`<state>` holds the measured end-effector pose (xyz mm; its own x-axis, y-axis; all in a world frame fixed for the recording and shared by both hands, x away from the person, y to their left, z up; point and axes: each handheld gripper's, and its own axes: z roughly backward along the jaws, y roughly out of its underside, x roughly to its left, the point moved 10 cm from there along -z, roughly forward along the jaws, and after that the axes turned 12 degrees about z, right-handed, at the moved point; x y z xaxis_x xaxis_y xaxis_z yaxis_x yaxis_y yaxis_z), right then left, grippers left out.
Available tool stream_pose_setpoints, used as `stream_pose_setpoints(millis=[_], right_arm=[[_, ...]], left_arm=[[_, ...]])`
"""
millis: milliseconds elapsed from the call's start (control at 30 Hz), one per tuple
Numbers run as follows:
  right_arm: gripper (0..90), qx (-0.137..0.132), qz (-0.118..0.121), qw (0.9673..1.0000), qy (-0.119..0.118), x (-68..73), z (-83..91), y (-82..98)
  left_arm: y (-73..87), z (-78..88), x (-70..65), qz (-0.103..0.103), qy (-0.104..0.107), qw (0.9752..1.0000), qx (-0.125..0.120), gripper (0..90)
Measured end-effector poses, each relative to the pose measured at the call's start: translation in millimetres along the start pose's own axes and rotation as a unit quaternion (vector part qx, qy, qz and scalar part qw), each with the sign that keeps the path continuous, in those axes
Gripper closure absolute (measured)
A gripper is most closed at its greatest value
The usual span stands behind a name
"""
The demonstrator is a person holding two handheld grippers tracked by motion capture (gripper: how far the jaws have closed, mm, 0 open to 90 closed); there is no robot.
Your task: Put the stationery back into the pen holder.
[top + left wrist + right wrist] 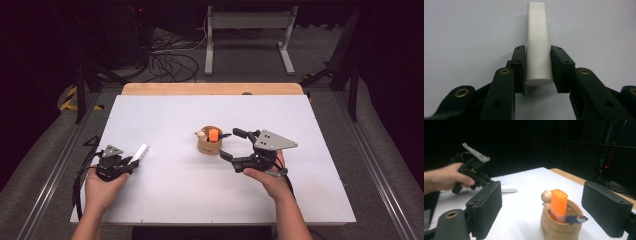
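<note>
A white flat stick [537, 47] lies on the white table, pointing away from my left gripper [537, 67], whose two pads press its near end from both sides. From above, that stick [141, 151] and the left gripper [133, 161] sit at the table's left. A tan pouch [209, 146] at mid-table holds an orange highlighter [213, 135], a pen and a small bear figure [201, 134]. My right gripper [229, 143] stands open just right of the pouch. In the right gripper view the pouch [560, 226] and highlighter [558, 203] stand ahead between the wide-apart pads, untouched.
The white tabletop [175, 185] has a wooden strip [212, 88] along its far edge. Behind it on the floor are a metal stand [248, 20] and loose cables [170, 60]. The person's left hand [446, 178] shows far left in the right gripper view.
</note>
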<state>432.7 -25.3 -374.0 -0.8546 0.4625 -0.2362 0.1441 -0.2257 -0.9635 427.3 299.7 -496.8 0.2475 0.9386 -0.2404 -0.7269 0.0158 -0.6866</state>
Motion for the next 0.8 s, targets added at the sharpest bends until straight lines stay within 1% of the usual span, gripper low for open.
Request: stream_pose_setpoints(millis=[100, 167, 233, 267, 400, 500, 567, 667, 800], right_arm=[[17.9, 0.003, 0.007, 1.0000, 0.003, 0.1, -0.4, 0.5], [18.6, 0.006, 0.015, 0.9999, 0.005, 0.3, -0.7, 0.9], [18.9, 0.009, 0.022, 0.9997, 0.007, 0.7, -0.9, 0.9], [18.9, 0.010, 0.025, 0.9996, 0.008, 0.9, -1.1, 0.9], [18.1, 0.015, 0.038, 0.9991, 0.009, 3.2, -3.1, 1.6], [19.1, 0.013, 0.051, 0.9986, 0.006, 6.8, -5.7, 0.5], [22.1, 0.012, 0.055, 0.9984, 0.007, 8.8, -7.3, 0.0], [29.5, 0.014, 0.059, 0.9980, 0.014, 8.8, -8.2, 0.4], [38.1, 0.014, 0.070, 0.9974, 0.015, 8.8, -6.8, -0.5]], left_arm=[[-4.0, 2.9, -7.5, -0.004, 0.018, 0.9998, -0.006, 66.7], [-6.1, 4.3, -11.9, -0.006, 0.026, 0.9996, -0.009, 66.8], [-8.0, 5.6, -17.3, -0.007, 0.039, 0.9992, -0.011, 66.8], [-9.1, 6.2, -20.3, -0.011, 0.044, 0.9989, -0.011, 66.8], [-14.2, 9.7, -33.6, -0.020, 0.059, 0.9979, -0.016, 66.8], [-18.0, 11.8, -42.2, -0.028, 0.069, 0.9970, -0.020, 66.8], [-19.6, 12.9, -47.4, -0.033, 0.074, 0.9965, -0.021, 66.8], [-21.6, 14.5, -53.6, -0.040, 0.081, 0.9957, -0.023, 66.8], [-23.9, 16.4, -60.5, -0.049, 0.091, 0.9943, -0.025, 66.7]])
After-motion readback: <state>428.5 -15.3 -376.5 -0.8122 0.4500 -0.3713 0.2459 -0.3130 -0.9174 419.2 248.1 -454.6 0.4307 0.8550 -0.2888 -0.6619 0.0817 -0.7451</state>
